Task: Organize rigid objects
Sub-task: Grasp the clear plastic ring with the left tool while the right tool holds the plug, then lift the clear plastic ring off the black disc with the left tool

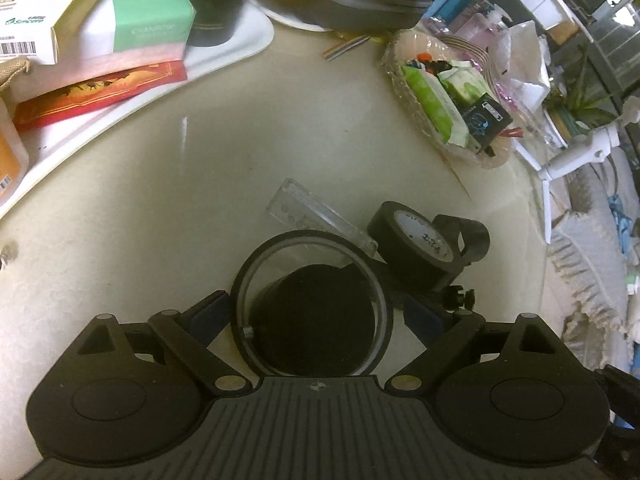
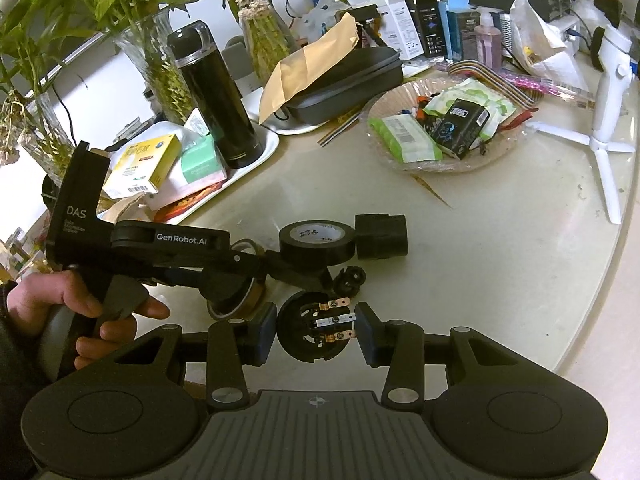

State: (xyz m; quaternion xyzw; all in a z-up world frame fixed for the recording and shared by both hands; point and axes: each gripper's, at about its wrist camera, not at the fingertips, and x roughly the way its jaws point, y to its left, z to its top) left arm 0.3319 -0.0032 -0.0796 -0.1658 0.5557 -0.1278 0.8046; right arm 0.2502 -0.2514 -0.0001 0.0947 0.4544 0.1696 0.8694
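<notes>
L tool (image 1: 316, 312): jaws apart, straddling translucent tape roll (image 1: 310, 237) on tabletop (image 1: 200, 200), not pinching yet. Judged light, stiff hoop, slick; grip across outer dia. R tool (image 2: 316, 332) clamped on black plug insert (image 2: 298, 332); prongs look bendable.

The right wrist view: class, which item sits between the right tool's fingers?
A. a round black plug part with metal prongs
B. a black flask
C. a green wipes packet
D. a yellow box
A: the plug part, round and black with copper and silver prongs, sits between the fingers of the right tool; the wipes, flask and box lie farther back.
</notes>
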